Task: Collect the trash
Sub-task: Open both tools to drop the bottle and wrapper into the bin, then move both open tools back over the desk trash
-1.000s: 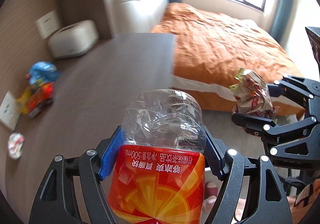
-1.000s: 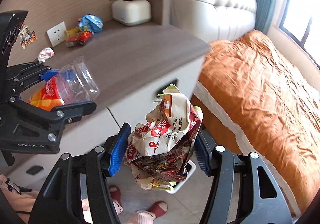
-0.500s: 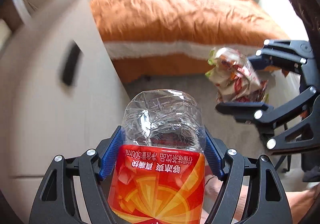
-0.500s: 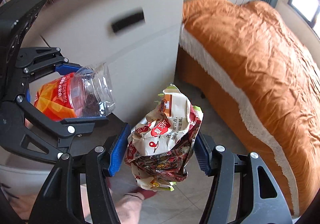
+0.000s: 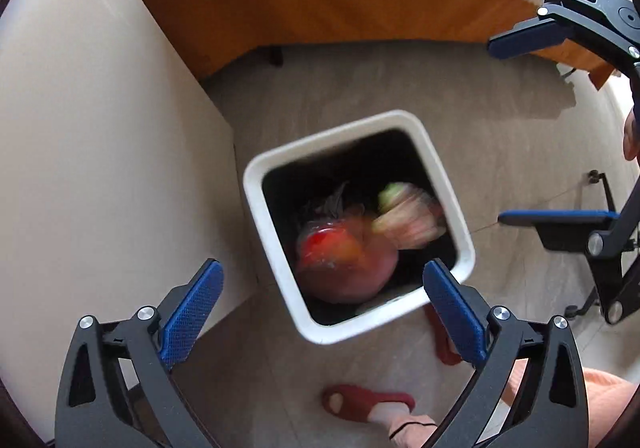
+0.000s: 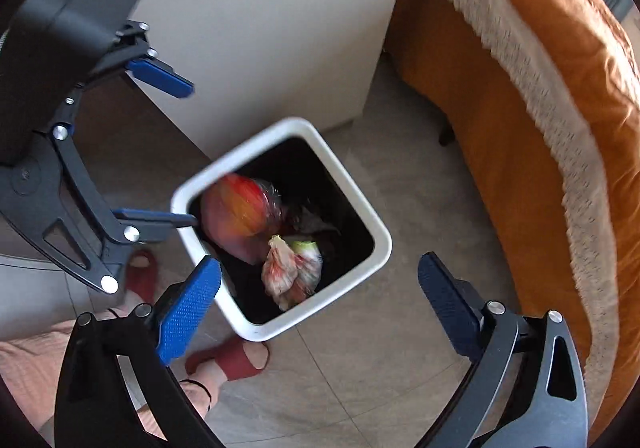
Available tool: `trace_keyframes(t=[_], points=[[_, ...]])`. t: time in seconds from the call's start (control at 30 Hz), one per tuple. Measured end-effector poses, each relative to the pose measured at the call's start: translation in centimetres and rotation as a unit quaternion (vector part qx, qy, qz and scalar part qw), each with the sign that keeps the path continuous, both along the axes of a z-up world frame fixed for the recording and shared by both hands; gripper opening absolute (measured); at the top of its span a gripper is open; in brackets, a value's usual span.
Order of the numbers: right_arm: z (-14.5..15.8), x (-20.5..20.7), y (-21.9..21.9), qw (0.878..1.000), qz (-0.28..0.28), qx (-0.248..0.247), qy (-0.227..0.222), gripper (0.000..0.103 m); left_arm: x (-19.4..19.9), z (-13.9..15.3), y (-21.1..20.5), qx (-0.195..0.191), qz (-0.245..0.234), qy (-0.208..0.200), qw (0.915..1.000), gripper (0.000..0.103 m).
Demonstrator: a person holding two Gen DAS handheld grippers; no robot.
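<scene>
Both the left gripper and right gripper gape empty above the bin, jaws just opened; light bottle and crumpled wrapper tumble in.

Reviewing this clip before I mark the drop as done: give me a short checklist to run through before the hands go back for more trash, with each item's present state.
1. Left gripper empty, jaws just opened wide: ok.
2. Right gripper empty, jaws just opened wide: ok.
3. Plastic bottle inside the white trash bin: ok, though blurred.
4. Crumpled snack wrapper inside the bin: ok, also blurred.
5. Both pieces settled at the bottom: cannot tell, motion blur.
6. Nothing spilled on the floor around the bin: ok in the part shown; only the person's red slippers lie near it.
</scene>
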State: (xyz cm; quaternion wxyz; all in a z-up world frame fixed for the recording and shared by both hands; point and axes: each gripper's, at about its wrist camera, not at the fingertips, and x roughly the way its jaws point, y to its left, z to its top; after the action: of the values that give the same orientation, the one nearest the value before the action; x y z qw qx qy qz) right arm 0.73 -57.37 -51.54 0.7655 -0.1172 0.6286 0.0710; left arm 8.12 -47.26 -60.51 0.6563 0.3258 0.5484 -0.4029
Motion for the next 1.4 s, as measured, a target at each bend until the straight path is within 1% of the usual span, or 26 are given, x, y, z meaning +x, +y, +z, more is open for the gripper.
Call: trace_keyframes(t=[0.1,0.27,0.37,0.53,0.63,0.8,0.87,0.97,1.0,1.07,1.1,1.17,1.23,1.27,1.33,1.4], points=[[-1.0,-0.5,-0.1,1.000,-0.006,0.003,0.006,0.098,-0.4,-0.8,0.0,0.000,0.000,0.002,1.0000,0.098],[-0.5,-0.4,0.5,1.000,-0.012,0.008,0.005,0.098,-0.9,-0.1,0.3,-0.003,0.006,0.012,0.9999,0.098],[0.9,-0.2,0.9,1.000,-0.017,0.011,-0.004,0.098,-1.0,0.9,0.6,-0.006,0.009,0.008,0.9999,0.098],[3.7,-0.1,1.6,0.999,-0.025,0.009,-0.017,0.098,-0.8,4.2,0.9,-0.025,0.022,0.001,0.9995,0.098],[6.0,-0.5,2.0,0.999,-0.035,0.008,-0.028,0.098,-1.0,7.4,1.0,-0.039,0.025,-0.015,0.9988,0.098],[11.0,-1.7,1.9,0.996,-0.070,0.011,-0.050,0.098,-1.9,12.3,1.4,-0.066,0.034,-0.022,0.9970,0.098],[12.8,-2.3,1.7,0.995,-0.087,0.018,-0.056,0.098,-2.3,13.7,1.7,-0.071,0.039,-0.032,0.9962,0.098],[15.6,-3.2,2.0,0.992,-0.108,0.019,-0.066,0.098,-3.2,16.4,2.4,-0.085,0.054,-0.036,0.9943,0.098],[17.0,-3.6,2.2,0.990,-0.116,0.018,-0.075,0.098,-3.5,17.6,2.6,-0.092,0.061,-0.040,0.9931,0.098],[19.0,-4.1,2.4,0.988,-0.125,0.018,-0.089,0.098,-4.0,19.5,3.2,-0.104,0.078,-0.035,0.9910,0.098],[20.6,-4.4,2.7,0.986,-0.135,0.019,-0.098,0.098,-4.3,20.6,3.6,-0.108,0.090,-0.037,0.9894,0.098],[22.7,-4.6,2.8,0.982,-0.146,0.022,-0.113,0.098,-4.8,23.0,4.4,-0.118,0.109,-0.051,0.9858,0.098],[25.8,-5.1,3.4,0.977,-0.163,0.029,-0.136,0.098,-5.3,26.2,5.5,-0.128,0.127,-0.072,0.9810,0.098],[27.1,-5.3,3.7,0.974,-0.167,0.033,-0.147,0.098,-5.5,28.2,6.1,-0.135,0.138,-0.089,0.9771,0.098],[30.4,-5.5,4.5,0.967,-0.175,0.045,-0.177,0.098,-5.7,31.2,7.3,-0.150,0.150,-0.114,0.9705,0.098],[32.9,-5.3,5.5,0.963,-0.175,0.054,-0.199,0.098,-5.4,34.3,8.6,-0.165,0.165,-0.136,0.9629,0.098]])
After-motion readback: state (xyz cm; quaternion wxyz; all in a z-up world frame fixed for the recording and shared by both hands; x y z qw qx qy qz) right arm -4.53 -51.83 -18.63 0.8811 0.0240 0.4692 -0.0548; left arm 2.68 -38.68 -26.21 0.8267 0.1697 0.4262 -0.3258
